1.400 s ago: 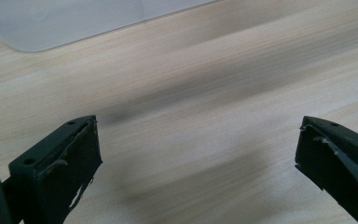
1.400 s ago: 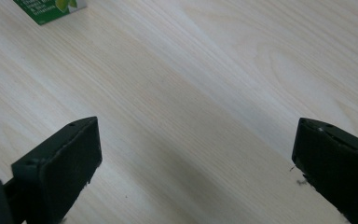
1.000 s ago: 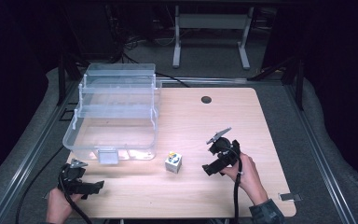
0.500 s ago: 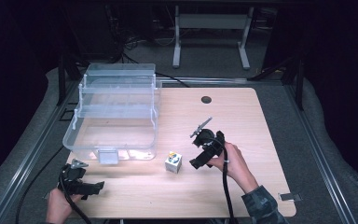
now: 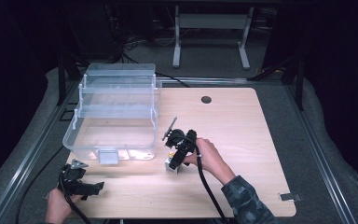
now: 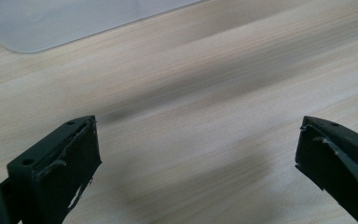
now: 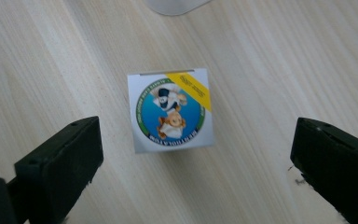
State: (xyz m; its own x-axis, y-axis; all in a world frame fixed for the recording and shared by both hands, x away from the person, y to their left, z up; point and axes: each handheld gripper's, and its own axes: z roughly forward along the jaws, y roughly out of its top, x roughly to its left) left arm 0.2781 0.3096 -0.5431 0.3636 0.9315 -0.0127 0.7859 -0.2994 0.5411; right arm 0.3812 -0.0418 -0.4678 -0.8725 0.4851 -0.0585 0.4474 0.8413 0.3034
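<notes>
Approach stage of a pick. The small white cube-shaped carton with a round blue-and-green printed label and a yellow corner band (image 7: 170,110) stands on the pale wood-grain worktop (image 5: 261,140), just in front of the large clear plastic storage bin with stepped tiers and a front latch (image 5: 114,116) and near its right front corner. In the high view the carton (image 5: 173,164) sits directly beneath the right gripper (image 5: 177,156), which the person's right hand (image 5: 209,158) holds over it, pointing down.

In the right gripper view the two black jaws stand wide apart, one on either side of the carton, with bare wood showing between each jaw and the carton's sides; nothing is clamped. The carton lies roughly midway between them, its labelled face towards the camera.

The left gripper (image 5: 81,184) rests low at the near left edge of the worktop, well apart from the carton. In the left gripper view its jaws are likewise spread, with only wood grain and an edge of the clear bin (image 6: 74,18) ahead.

Judged progress: early. The right gripper is lined up, but closing, lifting and any placing, plausibly into the bin, all remain. The bin's lower tub appears to hold nothing.
</notes>
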